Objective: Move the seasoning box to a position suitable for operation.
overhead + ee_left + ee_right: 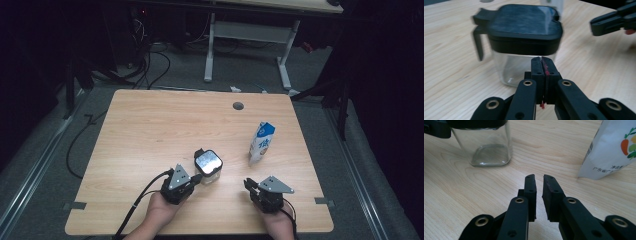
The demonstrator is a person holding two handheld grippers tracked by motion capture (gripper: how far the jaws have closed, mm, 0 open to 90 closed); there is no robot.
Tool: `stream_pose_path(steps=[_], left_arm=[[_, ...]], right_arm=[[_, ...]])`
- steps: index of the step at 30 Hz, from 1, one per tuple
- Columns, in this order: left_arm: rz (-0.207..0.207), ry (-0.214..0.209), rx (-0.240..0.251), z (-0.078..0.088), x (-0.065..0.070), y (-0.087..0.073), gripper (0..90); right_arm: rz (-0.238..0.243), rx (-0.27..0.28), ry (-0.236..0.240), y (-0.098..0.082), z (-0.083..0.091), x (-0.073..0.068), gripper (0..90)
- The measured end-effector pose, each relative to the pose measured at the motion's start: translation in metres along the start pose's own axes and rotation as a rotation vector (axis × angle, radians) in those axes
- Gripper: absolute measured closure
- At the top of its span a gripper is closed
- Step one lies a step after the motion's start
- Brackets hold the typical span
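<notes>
Wooden table (150, 125) takes up centre of high view, w/ a round cable hole (238, 106) near its far edge, upper centre of frame. White & blue carton (261, 142) stands upright right of centre, well apart from the rest. Glass jar (208, 166), square-ish w/ clear body, black lid & black side handle, sits at lower centre of that frame; in left gripper view it's in the upper middle (524, 42), slightly blurred.

Left gripper (197, 177), lower centre-left in high view, points at the jar from just beside it; can't tell if tips touch the glass. Its jaws are pressed together, nothing btwn them, seen bottom centre of its own view (541, 63). Right gripper (248, 184), lower right of centre, sits apart from jar & carton; jaws stand a narrow gap apart, nothing btwn them (539, 178). In right gripper view jar is upper left (490, 150), carton upper right (611, 147).
</notes>
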State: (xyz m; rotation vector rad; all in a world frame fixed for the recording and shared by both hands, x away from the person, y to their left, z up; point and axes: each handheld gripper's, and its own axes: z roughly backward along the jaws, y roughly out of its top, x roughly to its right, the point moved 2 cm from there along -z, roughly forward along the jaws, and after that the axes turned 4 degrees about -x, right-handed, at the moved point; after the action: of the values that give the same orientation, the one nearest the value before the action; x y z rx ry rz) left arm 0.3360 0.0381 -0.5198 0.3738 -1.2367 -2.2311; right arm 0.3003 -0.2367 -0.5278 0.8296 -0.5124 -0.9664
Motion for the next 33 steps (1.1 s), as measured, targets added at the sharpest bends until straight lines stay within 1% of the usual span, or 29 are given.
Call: stream_pose_path(steps=[2,4,6,7,8,9,11,13,15,19,22,24,27,31,33], left_arm=[[-0.001,0.000,-0.004,0.000,0.000,-0.001,87.3],[0.002,0.013,-0.009,0.003,-0.005,-0.003,86.1],[0.026,0.027,-0.011,0.008,-0.015,-0.006,85.0],[0.028,0.035,-0.020,0.011,-0.022,-0.009,84.4],[0.049,0.044,-0.016,0.014,-0.027,-0.011,83.5],[0.058,0.063,-0.015,0.017,-0.035,-0.013,82.6],[0.073,0.091,-0.011,0.022,-0.046,-0.015,81.1],[0.106,0.103,-0.004,0.027,-0.057,-0.017,79.0],[0.134,0.114,0.009,0.031,-0.065,-0.019,78.5],[0.144,0.127,0.016,0.037,-0.071,-0.020,77.1],[0.148,0.130,0.018,0.039,-0.072,-0.021,76.6],[0.153,0.129,0.020,0.039,-0.072,-0.021,76.6],[0.156,0.128,0.017,0.038,-0.072,-0.021,76.6],[0.168,0.126,0.020,0.036,-0.071,-0.021,76.3],[0.167,0.128,0.017,0.035,-0.071,-0.021,76.0]], right_arm=[[0.008,0.000,-0.002,0.000,-0.001,-0.001,80.8],[0.008,0.002,-0.001,0.001,-0.002,-0.003,81.1],[0.011,0.006,-0.004,0.002,-0.004,-0.006,82.5],[0.015,0.008,0.004,0.004,-0.006,-0.007,83.5],[0.013,0.007,0.014,0.007,-0.008,-0.009,84.4],[0.015,0.005,0.025,0.010,-0.011,-0.012,85.4],[0.018,0.001,0.030,0.016,-0.019,-0.016,88.0],[0.034,-0.010,0.023,0.022,-0.029,-0.021,89.5],[0.045,-0.020,0.026,0.026,-0.038,-0.028,89.6],[0.056,-0.029,0.033,0.033,-0.049,-0.039,89.6],[0.056,-0.035,0.031,0.034,-0.053,-0.043,89.5],[0.052,-0.034,0.020,0.035,-0.056,-0.043,89.5],[0.047,-0.037,0.018,0.038,-0.059,-0.041,89.4],[0.043,-0.038,0.022,0.046,-0.068,-0.039,89.0],[0.035,-0.039,0.032,0.051,-0.075,-0.038,89.0]])
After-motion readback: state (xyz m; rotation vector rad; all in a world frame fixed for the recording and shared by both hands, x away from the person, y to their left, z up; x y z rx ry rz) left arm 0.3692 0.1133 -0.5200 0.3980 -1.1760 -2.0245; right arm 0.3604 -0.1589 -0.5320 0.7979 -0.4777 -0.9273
